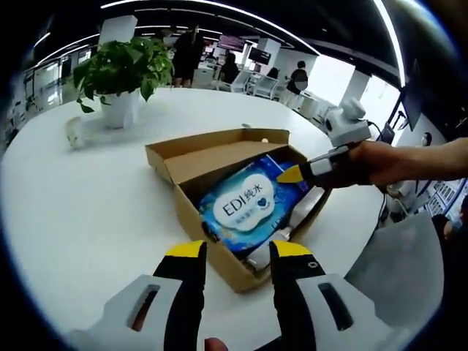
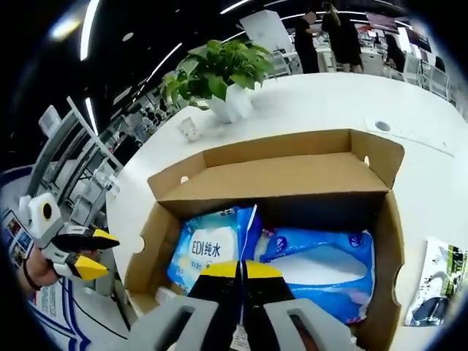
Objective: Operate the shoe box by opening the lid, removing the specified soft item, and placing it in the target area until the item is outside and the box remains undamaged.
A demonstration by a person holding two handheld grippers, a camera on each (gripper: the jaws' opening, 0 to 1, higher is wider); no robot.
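An open brown shoe box (image 1: 191, 212) lies on the white table, its lid (image 2: 281, 183) folded back on the far side. Inside lies a soft blue wipes pack (image 1: 248, 205) with a white "EDI" label (image 2: 207, 248); a second blue pack (image 2: 322, 263) sits beside it. My right gripper (image 2: 241, 269) has its yellow tips pressed together on a thin raised edge of the wipes pack. In the left gripper view, the right gripper (image 1: 292, 173) reaches over the box from the right, held by a hand. My left gripper (image 1: 239, 250) stands open at the box's near corner, empty.
A potted plant (image 1: 121, 69) in a white pot and a small white object (image 1: 73, 131) stand at the table's far side. A black-and-white leaflet (image 2: 439, 281) lies right of the box. A grey chair (image 1: 398, 256) is by the table edge. People stand in the background.
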